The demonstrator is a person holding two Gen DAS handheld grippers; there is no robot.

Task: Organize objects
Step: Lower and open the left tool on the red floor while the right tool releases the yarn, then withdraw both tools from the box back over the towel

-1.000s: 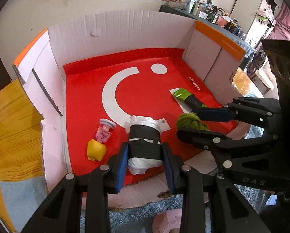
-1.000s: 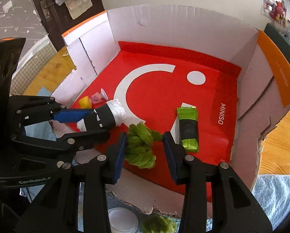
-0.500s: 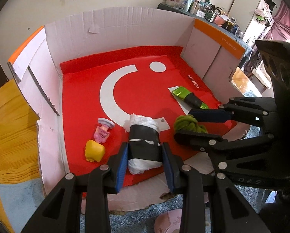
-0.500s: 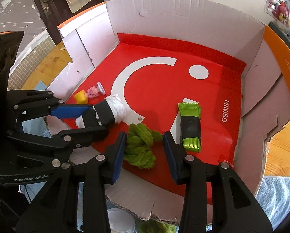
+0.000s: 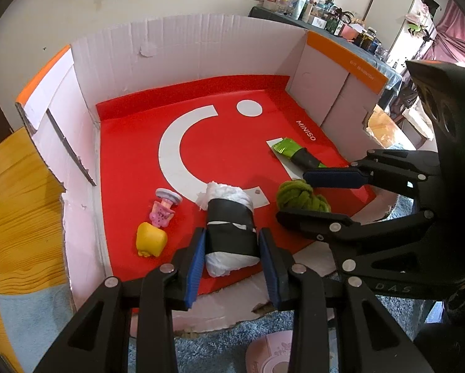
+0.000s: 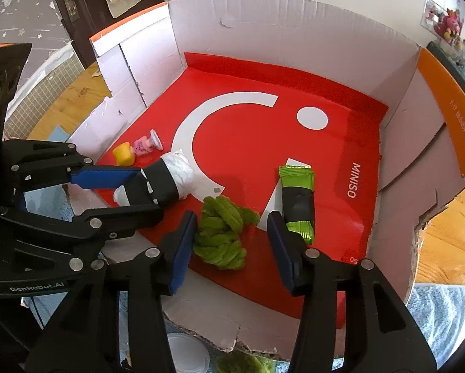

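I see a large white cardboard box point(image 5: 182, 52) with orange-edged flaps and a red liner point(image 5: 232, 143) printed with a white arc and dot. Everything lies on that liner near the front edge.

My left gripper point(image 5: 230, 259) straddles a white plastic-wrapped bundle banded with black tape point(image 5: 230, 230). Its jaws have just been easing apart; the blue pads sit beside the bundle's black band, with slim gaps showing, so I read it as released and lying on the liner.

My right gripper point(image 6: 229, 244) frames a knotted wad of green chenille yarn point(image 6: 221, 233). Its jaws have just been opening too: the left pad is just beside the yarn, the right pad stands clearly apart.

Right of the yarn lies a green foil snack bar wrapped in black tape point(image 6: 296, 199), partly on a white card. Left of the bundle sit a small yellow squishy toy point(image 5: 151, 240) and, just behind it, a little pink figurine with a pale disc top point(image 5: 164, 206).
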